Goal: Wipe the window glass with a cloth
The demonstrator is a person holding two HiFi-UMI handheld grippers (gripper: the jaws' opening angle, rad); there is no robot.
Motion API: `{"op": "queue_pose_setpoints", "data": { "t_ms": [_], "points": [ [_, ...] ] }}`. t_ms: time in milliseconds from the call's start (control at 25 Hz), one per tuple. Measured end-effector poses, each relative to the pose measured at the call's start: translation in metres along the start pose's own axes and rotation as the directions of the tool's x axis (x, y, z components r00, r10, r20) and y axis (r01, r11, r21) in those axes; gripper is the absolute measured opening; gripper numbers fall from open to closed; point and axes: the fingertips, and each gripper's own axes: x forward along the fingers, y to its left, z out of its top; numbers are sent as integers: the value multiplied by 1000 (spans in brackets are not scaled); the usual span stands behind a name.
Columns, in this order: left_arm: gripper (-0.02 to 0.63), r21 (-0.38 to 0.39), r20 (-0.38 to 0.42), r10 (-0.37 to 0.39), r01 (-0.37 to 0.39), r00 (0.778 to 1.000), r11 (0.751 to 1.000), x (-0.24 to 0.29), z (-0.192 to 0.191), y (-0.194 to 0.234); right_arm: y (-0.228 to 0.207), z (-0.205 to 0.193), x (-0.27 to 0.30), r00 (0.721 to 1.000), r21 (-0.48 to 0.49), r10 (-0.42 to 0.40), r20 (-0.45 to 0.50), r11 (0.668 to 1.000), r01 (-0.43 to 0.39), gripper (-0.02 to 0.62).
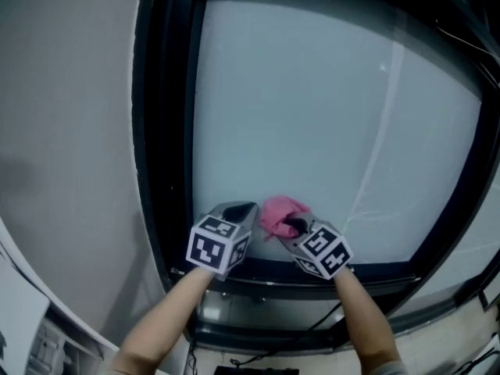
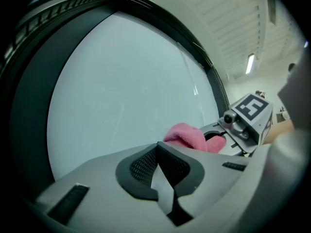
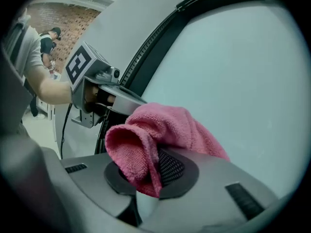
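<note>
The right gripper (image 3: 154, 174) has its jaws clamped on a crumpled pink terry cloth (image 3: 163, 130), which lies against the lower part of the pale, frosted window glass (image 1: 312, 108). The left gripper (image 2: 158, 166), its jaws closed together on nothing, sits near the glass's lower left corner, just beside the cloth.

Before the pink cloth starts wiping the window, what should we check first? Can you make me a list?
1. Cloth gripped: ok, the right gripper is shut on it.
2. Cloth touching the window glass: cannot tell; it sits low, close to the glass.
3. Cloth spread flat: not ok, it is bunched up.
4. Left gripper out of the way: ok, it is shut, empty and beside the cloth.
5. Room to wipe: ok, there is bare glass above the cloth.
</note>
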Motion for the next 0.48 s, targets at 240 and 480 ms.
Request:
{"op": "queue_pose_setpoints", "data": {
  "t_ms": [240, 480],
  "points": [
    [5, -45, -62, 7, -9, 998, 999, 0, -43, -3, 28, -43, 15, 996, 176, 36, -79, 984, -22, 38],
    [5, -57, -99, 5, -11, 995, 998, 1, -67, -4, 49, -63, 27, 988, 253, 56, -142, 967, -19, 38]
  ]
}}
